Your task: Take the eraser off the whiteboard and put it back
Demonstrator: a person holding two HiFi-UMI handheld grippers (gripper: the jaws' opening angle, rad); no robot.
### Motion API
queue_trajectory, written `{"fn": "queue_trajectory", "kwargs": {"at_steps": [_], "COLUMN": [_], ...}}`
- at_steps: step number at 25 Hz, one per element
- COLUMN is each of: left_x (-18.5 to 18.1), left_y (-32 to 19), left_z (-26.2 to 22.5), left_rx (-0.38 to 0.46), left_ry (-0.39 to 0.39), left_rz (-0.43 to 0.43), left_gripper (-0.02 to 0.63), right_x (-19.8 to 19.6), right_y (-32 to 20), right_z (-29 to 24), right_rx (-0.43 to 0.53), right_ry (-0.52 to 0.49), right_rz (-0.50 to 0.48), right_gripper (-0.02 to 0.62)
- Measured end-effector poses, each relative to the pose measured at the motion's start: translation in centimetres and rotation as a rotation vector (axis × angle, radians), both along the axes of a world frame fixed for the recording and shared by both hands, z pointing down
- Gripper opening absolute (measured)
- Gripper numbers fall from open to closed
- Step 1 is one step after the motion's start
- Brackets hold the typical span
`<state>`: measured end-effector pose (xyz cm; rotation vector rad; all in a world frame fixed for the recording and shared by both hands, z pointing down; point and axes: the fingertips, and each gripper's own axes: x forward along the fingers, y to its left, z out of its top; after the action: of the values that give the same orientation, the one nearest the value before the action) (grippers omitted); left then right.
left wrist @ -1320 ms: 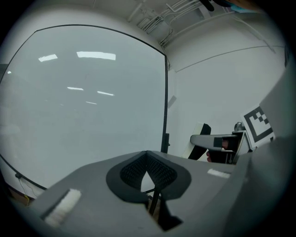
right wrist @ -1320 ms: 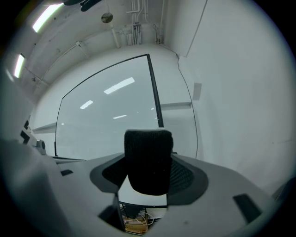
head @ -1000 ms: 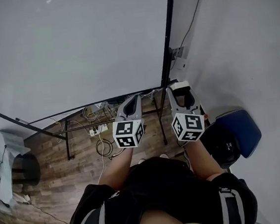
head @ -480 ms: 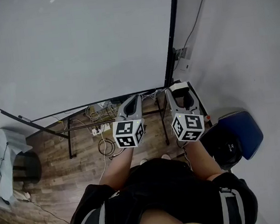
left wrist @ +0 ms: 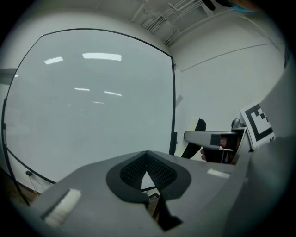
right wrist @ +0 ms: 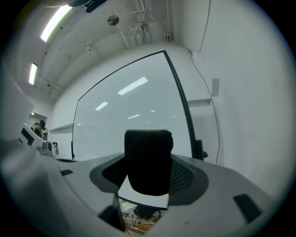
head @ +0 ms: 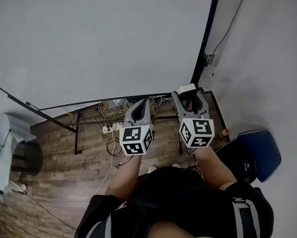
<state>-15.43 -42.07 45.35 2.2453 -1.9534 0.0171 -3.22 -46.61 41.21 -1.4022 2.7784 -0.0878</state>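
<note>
At the whiteboard's (head: 88,48) lower right corner, the right gripper (head: 189,98) had its jaws clamped on the eraser (right wrist: 148,157). The jaws stood wide because the block is wide. The eraser was off the board and up in the air in front of it, black felt end poking past the pads, white body low between them. The left gripper (head: 143,103) sat just beside it, jaws pressed together with nothing in them.

Risks as I read them:
- The black frame (head: 210,25) and the bare wall (head: 273,50) were close to the right gripper. If the push went in too far that side, the eraser would probably meet the frame edge or the wall, not the board face, and wouldn't hold.
- I couldn't tell which face sticks to the board. If the wrong face went on, it would likely drop on release.
- Much of the eraser stood proud of the pads. Off-centre contact with the board could lever it round in the grip.
- No ledge was visible under that spot, only the floor (head: 65,177) with loose cables (head: 108,141). A slip would mean a long fall and an awkward pickup.
- Opening the jaws before the eraser seated flat would be the likeliest cause of a drop.
</note>
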Motion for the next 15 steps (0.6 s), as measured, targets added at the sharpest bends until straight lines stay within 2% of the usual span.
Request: {"fn": "queue_trajectory", "kwargs": {"at_steps": [8,15], "left_x": [-4.4,-7.1], "left_y": [2.2,4.2], "left_z": [-0.4,-0.5], "left_rx": [0.013,0.012], "left_ry": [0.003,-0.001], "left_rz": [-0.126,-0.195], "left_gripper": [0.009,0.009], "right_x": [-6.2,-10.2], "right_y": [-0.1,-0.7], "right_z": [0.4,1.4], "right_rx": [-0.011,-0.025], "right_ry": [0.020,0.043], "right_rz": [-0.131,-0.177], "right_gripper": [0.255,0.255]}}
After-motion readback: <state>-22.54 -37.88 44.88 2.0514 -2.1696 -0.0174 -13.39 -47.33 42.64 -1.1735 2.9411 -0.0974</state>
